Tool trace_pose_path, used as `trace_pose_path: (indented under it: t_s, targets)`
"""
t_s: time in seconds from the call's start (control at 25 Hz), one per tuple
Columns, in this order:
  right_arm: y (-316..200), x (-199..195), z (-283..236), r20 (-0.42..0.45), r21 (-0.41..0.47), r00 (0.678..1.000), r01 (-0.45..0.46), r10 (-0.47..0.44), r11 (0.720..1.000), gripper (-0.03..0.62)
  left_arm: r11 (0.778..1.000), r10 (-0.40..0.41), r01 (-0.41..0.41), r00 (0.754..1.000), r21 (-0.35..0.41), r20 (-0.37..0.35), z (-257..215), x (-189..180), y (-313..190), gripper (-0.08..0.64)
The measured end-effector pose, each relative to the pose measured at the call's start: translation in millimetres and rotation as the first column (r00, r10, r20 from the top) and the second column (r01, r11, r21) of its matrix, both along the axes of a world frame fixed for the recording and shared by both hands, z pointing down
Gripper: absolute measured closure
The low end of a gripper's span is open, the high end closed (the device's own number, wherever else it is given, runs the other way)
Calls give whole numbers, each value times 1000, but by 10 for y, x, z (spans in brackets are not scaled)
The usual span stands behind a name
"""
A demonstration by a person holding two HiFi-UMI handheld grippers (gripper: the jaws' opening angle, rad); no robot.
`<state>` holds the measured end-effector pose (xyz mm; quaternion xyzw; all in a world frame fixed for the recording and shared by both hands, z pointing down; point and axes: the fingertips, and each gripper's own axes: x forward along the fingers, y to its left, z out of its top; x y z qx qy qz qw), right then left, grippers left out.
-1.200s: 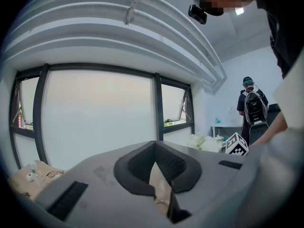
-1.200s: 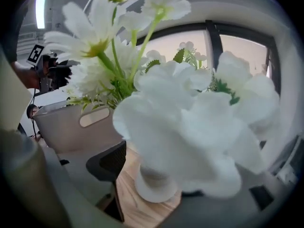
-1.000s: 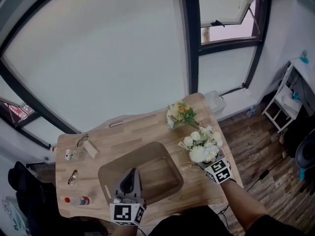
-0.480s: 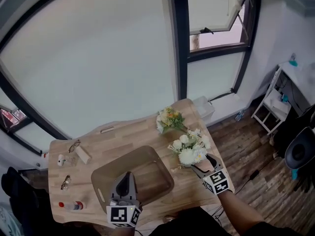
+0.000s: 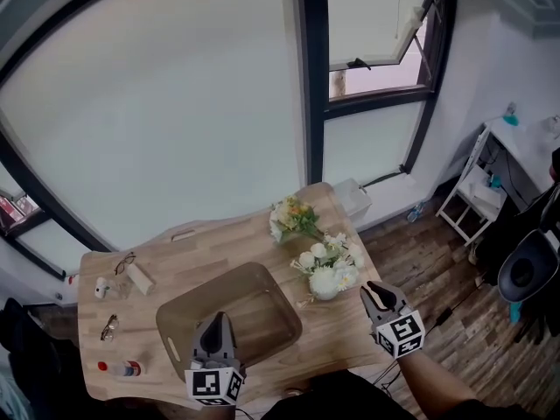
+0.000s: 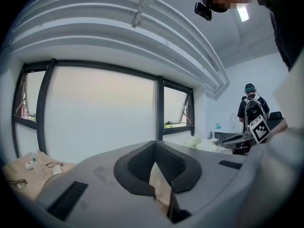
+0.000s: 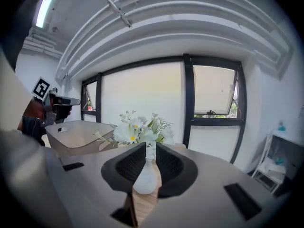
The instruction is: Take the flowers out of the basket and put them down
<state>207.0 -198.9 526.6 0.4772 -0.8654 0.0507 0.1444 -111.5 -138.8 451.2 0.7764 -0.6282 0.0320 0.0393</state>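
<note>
The white flowers stand in a small white vase on the wooden table, right of the brown basket. A second, yellow-green bunch lies behind them. My right gripper hangs in front of and right of the white flowers, apart from them. Its jaws have just been closing with nothing between them, and a narrow gap is left. In the right gripper view the flowers show beyond the gripper. My left gripper is shut over the basket's near rim, holding nothing.
Glasses, a second pair, small white items and a small bottle lie at the table's left. A white box sits at the far right corner. The white flowers stand close to the table's right edge.
My right gripper let go of the white flowers, pulled back and upward away from them, and narrowed its jaws. The vase stays standing on the table. The left gripper stayed put.
</note>
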Motion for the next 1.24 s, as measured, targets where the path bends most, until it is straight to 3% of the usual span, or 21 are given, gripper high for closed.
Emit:
trace_pose_path:
  t_s: [0.16,0.32,1.24]
  targets:
    - [6,-4,-40,55,-4,998,40,-40,999,569,1000,-3,3,1000,-7,-1,41,2,37,558]
    - [-10,19,-68,36,32,999,16,-17,999,571,1000,-12,12,1000,-7,-1,46,-36,53,558]
    - [-106,-92,26,3,1,1000,29,-29,1000,571,1000,-15,15,1000,-4,1,-4,-31,-14,558]
